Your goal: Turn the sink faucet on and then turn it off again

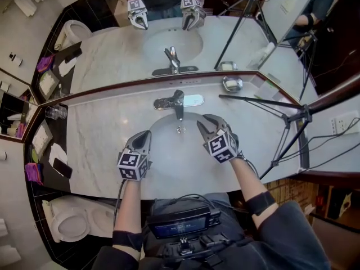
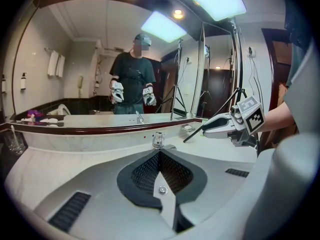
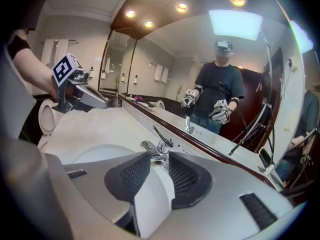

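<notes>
So the faucet (image 1: 176, 101) sits at the back rim of the sink (image 1: 166, 157), right under the mirror (image 1: 107, 55). Your left gripper (image 1: 147, 134) hangs over the basin, in front and left of the faucet, with its jaws pressed together and holding nothing. Your right gripper (image 1: 205, 121) is nearer, just right of the faucet. Its jaws are apart, and the faucet shows in the gap beyond them, untouched.

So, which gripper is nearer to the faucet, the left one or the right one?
Right. The right gripper is over the basin, just short of the faucet and to its right, jaws apart. The left gripper sits farther back over the basin's near left edge, shut.
</notes>
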Motion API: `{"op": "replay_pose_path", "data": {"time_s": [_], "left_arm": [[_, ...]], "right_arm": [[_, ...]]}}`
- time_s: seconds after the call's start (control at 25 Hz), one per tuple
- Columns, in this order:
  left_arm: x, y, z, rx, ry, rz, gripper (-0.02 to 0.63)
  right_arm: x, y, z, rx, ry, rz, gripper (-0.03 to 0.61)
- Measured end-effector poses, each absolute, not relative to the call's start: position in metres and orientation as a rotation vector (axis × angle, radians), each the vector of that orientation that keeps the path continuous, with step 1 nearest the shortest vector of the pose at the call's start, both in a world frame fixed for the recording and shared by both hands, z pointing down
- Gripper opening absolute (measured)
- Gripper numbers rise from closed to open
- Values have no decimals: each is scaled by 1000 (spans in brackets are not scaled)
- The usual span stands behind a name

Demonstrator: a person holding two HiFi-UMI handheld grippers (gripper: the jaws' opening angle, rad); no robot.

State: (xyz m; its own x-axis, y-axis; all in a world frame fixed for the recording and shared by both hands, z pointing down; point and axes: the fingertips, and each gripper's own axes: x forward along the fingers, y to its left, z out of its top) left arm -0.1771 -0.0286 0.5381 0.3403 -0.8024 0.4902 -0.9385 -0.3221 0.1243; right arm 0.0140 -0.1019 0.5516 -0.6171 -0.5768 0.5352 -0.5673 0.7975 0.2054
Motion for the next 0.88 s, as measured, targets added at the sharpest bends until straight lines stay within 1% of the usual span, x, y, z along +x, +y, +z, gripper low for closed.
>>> {"op": "replay_pose_path", "data": {"time_s": [0.08,0.24,0.44,0.68,0.88], "left_arm": [[-179,-30,540,2222,-1533,485,3],[-182,-28,545,2211,-1538,491,3],[-182,-32,550,2209,-1548,513,3],[-183,-37,558,2205,-1550,517,3],[-182,-41,567,2186,-1546,516,3]], "right_arm": [[3,-110,557,783,-2359,-141,169],[-24,-126,563,651,-2289,-394,216],[-54,-152,568,554,-2238,-547,235],[-84,-170,579,416,-2160,-708,235],[-102,-174,594,296,-2109,-771,233]]}}
